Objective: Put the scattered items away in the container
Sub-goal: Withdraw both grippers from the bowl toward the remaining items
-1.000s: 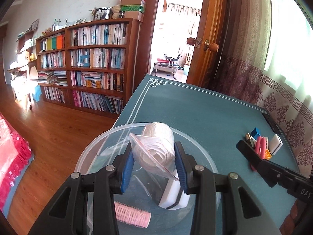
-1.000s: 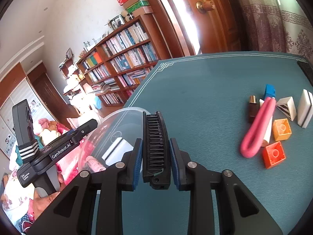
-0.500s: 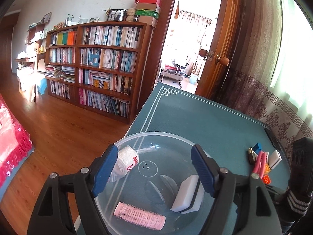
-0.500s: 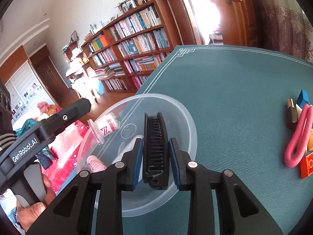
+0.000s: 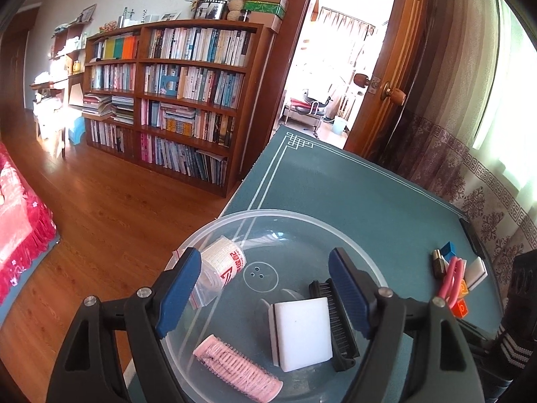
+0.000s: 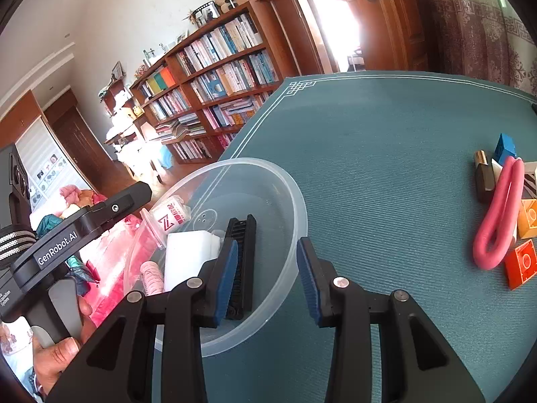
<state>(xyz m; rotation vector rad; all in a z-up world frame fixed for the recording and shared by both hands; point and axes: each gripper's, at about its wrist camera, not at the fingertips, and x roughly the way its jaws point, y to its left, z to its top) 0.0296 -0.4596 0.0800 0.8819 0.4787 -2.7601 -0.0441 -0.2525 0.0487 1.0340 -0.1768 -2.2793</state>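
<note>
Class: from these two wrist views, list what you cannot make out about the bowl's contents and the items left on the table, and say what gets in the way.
- Black comb, left wrist view: its right side is hidden by the left gripper finger.
- Pink hair roller, right wrist view: mostly covered by the white sponge and the right gripper.
- Orange block, right wrist view: cut off by the frame edge.
- Print on the bagged roll: too small to read.

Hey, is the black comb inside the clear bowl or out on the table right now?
Inside. The black comb lies in the clear bowl beside the white sponge, and the right gripper is open above it.
</note>
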